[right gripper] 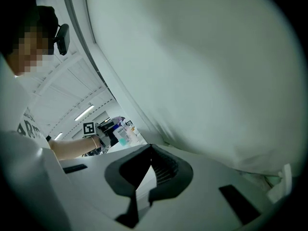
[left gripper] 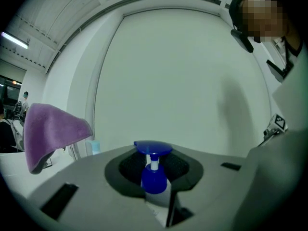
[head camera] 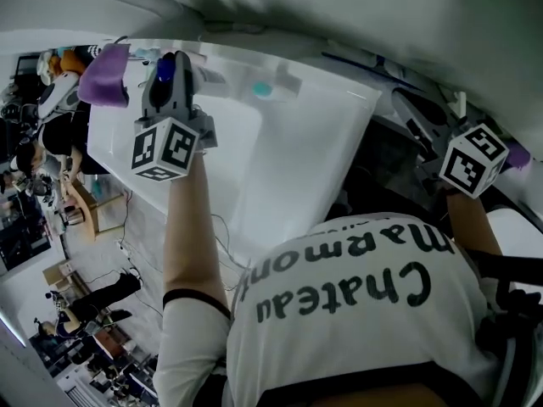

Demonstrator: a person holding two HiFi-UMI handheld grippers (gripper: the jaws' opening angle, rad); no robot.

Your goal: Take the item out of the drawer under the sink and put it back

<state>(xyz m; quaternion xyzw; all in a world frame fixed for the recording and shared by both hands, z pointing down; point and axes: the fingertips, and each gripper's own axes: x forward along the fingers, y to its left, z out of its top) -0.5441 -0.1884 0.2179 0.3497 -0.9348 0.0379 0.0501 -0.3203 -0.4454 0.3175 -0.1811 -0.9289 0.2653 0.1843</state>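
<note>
- Left gripper view shows the left gripper (left gripper: 154, 163) with its jaws clamped on a pump bottle (left gripper: 155, 181). The dark pads press on the bottle's neck from both sides, just under the blue pump head (left gripper: 153, 148).
- The bottle's long axis runs upright through the jaws, with the pump head at the top and the pale body dropping out of sight between the jaws at the lower middle of the frame.
- Head view puts this gripper in the upper left of the frame, over the white sink (head camera: 339, 91) and close to a purple cloth (head camera: 103, 75).
- Right gripper view shows the right gripper (right gripper: 151, 150) with its jaws together and nothing between them, facing a plain white surface.
- In the head view the right gripper's marker cube (head camera: 473, 158) sits at the right edge, beside a dark recess (head camera: 386, 164) next to the sink front. Whether that recess is the drawer cannot be told.
- If it is, the bottle lies up and left of it, so the left hand would carry it down and rightward. The empty right gripper is the nearer one to work the drawer.
</note>
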